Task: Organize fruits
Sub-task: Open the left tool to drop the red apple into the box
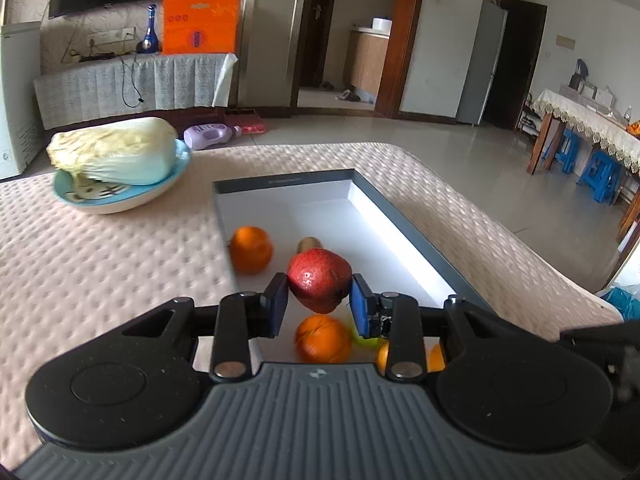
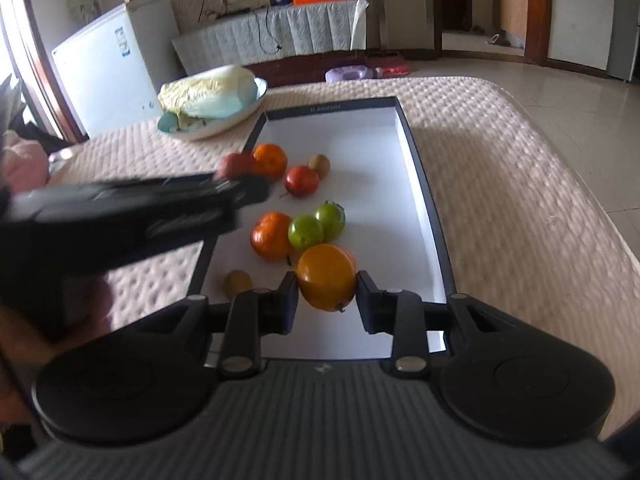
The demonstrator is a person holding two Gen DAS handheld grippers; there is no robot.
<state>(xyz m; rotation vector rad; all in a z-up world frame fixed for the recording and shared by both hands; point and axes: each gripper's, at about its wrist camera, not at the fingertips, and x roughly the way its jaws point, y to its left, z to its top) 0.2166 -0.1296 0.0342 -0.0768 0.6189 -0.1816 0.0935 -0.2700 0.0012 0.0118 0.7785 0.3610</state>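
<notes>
Gripping a red fruit (image 1: 319,280) between its two blue pads, the left tool (image 1: 319,305) holds it above the near part of a shallow white-lined box (image 1: 280,196) with a dark rim. Below that fruit in the left wrist view sit an orange (image 1: 322,338) and a sliver of green fruit, with another orange (image 1: 251,249) farther off by the box's left wall and a brown kiwi (image 1: 309,243) just behind the red fruit.

The right tool (image 2: 327,304) is clamped on a yellow-orange fruit (image 2: 326,277) with a small stem at its underside, held over the near end of the same box (image 2: 404,128). In its view the left tool (image 2: 240,188) comes in from the left, blurred, with its red fruit (image 2: 236,163) at the tip near the box's left rim. Lying on the white floor of the box are two green tomatoes (image 2: 317,227) touching each other, an orange (image 2: 270,235) just beside them, a red fruit (image 2: 301,181), a second orange (image 2: 270,160), one kiwi (image 2: 319,165) beyond and another kiwi (image 2: 237,283) near the right tool's left finger.

The box rests on a worktop covered by a quilted beige cloth (image 1: 100,264). Beyond the box's far left corner, a napa cabbage (image 1: 116,152) lies in a blue-rimmed bowl (image 1: 120,200).
</notes>
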